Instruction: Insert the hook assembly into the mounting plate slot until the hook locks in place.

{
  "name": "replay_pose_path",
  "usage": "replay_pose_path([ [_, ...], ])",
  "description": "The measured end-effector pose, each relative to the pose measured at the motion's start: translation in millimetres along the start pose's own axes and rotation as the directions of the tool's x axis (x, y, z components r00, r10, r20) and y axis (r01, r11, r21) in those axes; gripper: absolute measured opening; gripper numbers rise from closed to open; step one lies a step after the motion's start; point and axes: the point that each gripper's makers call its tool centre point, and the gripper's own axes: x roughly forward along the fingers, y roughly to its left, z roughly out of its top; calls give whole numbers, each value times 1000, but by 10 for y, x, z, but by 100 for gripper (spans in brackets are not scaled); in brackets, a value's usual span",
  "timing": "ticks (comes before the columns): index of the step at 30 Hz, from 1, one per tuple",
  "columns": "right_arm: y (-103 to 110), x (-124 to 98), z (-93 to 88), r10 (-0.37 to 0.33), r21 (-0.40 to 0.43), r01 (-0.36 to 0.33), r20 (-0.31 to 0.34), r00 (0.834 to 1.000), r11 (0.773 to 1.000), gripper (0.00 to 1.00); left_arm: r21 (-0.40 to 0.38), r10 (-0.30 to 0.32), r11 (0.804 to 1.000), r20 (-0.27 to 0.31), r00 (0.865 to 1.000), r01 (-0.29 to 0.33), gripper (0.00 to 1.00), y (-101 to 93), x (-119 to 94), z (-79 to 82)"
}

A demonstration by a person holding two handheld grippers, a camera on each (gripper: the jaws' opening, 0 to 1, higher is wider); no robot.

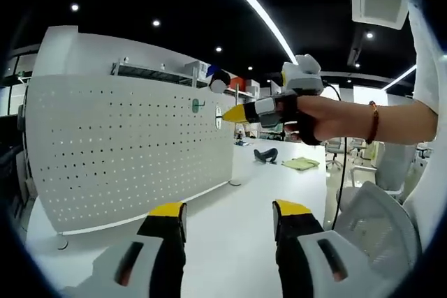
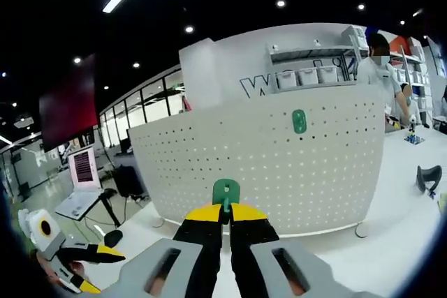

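Observation:
A white pegboard panel (image 1: 133, 151) stands upright on the white table, with a green hook (image 1: 198, 105) mounted on it. In the right gripper view the panel (image 2: 279, 172) faces me and that mounted green hook (image 2: 299, 121) sits high on it. My right gripper (image 2: 225, 211) is shut on a second green hook piece (image 2: 225, 192), held a little short of the panel. In the left gripper view the right gripper (image 1: 235, 114) points its yellow tip at the panel's right end. My left gripper (image 1: 229, 209) is open and holds nothing, low over the table.
A black object (image 1: 265, 155) and a yellow-green item (image 1: 300, 164) lie further along the white table (image 1: 244, 207). A grey chair (image 1: 380, 221) stands to the right. A laptop (image 2: 84, 172) sits at the left, and a person (image 2: 380, 68) stands behind the panel by a shelf.

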Motion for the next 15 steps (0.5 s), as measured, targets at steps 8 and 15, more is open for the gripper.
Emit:
replay_pose_path([
  [8,-91,98,85,-49,-38,50,12,999,998,2,-2,22,1000,-14,1000,-22,65,15,-36,-46],
  [15,-140,196,143,-68,-65,68,16,998,996,2,-13,63,998,-16,998,-63,74,38,-76,-103],
])
